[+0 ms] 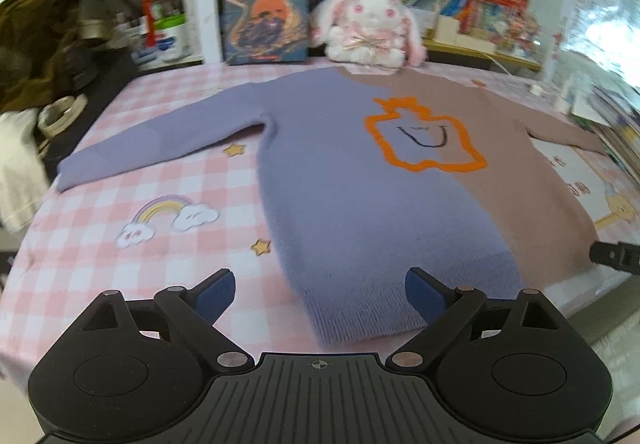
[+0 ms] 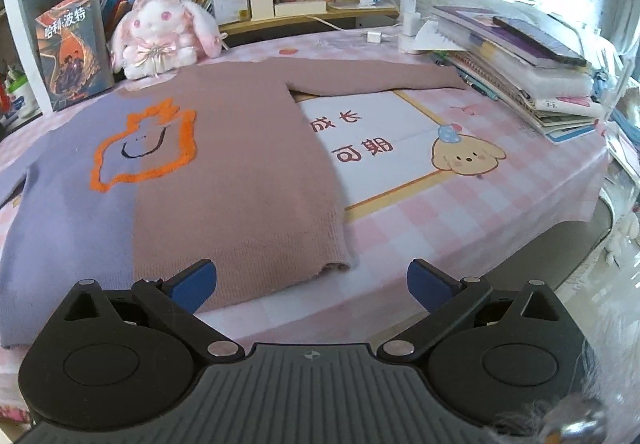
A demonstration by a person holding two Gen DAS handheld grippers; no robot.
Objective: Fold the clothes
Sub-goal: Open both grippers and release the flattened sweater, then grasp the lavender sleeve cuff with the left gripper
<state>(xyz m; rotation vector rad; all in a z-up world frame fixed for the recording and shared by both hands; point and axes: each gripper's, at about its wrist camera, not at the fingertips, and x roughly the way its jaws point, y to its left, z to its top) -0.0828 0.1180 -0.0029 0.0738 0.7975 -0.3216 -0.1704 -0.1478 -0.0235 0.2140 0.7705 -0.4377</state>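
Item: knit sweater (image 1: 340,180), half lilac, half mauve, spread flat and face-up on the checked tablecloth (image 1: 168,180), sleeves out. Likely soft, limp, light (grip hem corners or cuffs). Left gripper (image 1: 319,294) and right gripper (image 2: 312,284): jaws apart, empty, near the hem.

Book (image 2: 74,52) cover reads "哈利·波特". Tablecloth (image 2: 500,212) white panel shows upside-down characters, roughly "成长" and "可期". Wall chart too blurred.
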